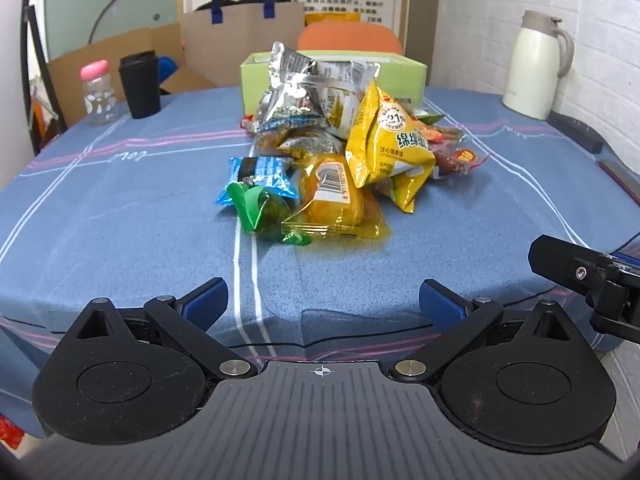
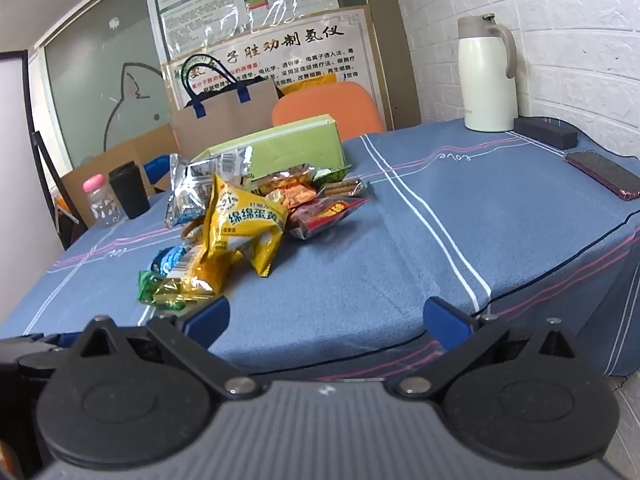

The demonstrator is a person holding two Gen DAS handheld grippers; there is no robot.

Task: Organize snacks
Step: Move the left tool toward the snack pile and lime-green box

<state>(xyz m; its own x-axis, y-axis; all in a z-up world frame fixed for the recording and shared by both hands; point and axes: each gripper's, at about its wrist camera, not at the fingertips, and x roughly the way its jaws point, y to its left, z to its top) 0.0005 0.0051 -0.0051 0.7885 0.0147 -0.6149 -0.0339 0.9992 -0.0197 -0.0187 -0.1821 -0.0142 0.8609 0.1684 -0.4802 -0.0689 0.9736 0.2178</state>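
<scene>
Snacks point(image 1: 320, 152) lie straight ahead of my wide-open left gripper point(image 1: 322, 300); my right gripper point(image 2: 326, 316), equally wide, sees them ahead-left.

low wrist views, shared snack pile point(image 1: 336, 140)

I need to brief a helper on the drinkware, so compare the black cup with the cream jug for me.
The black cup is short, dark and has no handle in view; the cream jug is taller, pale, with a loop handle and a grey-beige lid. The cup stands at the table's far left beside a pink-capped bottle; the jug stands at the far right by the white brick wall. Both stand upright on the blue tablecloth, apart from the snack pile.
</scene>
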